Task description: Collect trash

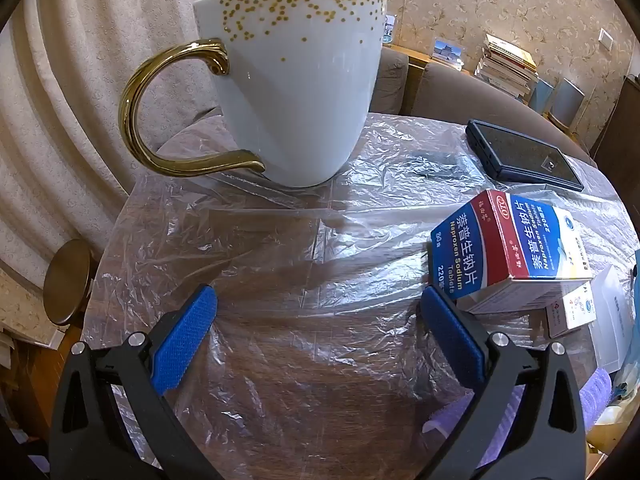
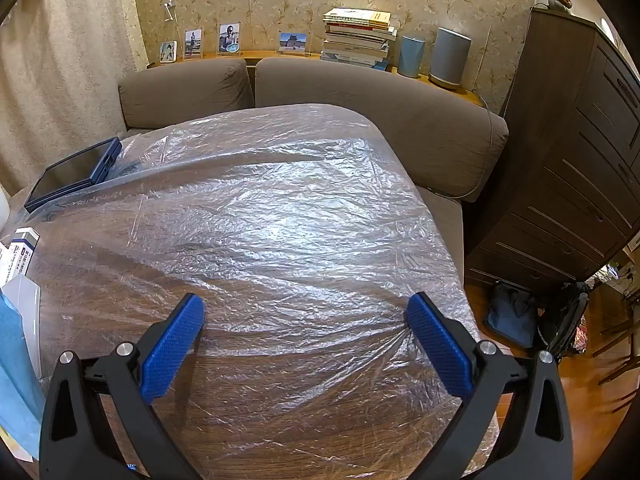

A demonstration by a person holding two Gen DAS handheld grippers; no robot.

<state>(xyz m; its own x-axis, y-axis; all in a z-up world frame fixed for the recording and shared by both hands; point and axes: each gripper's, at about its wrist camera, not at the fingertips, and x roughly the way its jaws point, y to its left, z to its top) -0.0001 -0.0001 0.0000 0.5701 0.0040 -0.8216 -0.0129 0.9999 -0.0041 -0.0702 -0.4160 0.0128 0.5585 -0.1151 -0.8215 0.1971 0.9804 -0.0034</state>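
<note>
A wooden table lies under a crinkled clear plastic sheet. In the left wrist view my left gripper hangs open over the sheet, nothing between its blue pads. Its right fingertip is close to a blue, red and white medicine box, which rests on other small white boxes. A white cup with gold dots and a gold handle stands just beyond. In the right wrist view my right gripper is open above bare sheet near the table's right edge.
A dark blue flat device lies at the table's far side. White and blue packets sit at the left. A brown sofa runs behind the table, a dark dresser stands right, with bags on the floor.
</note>
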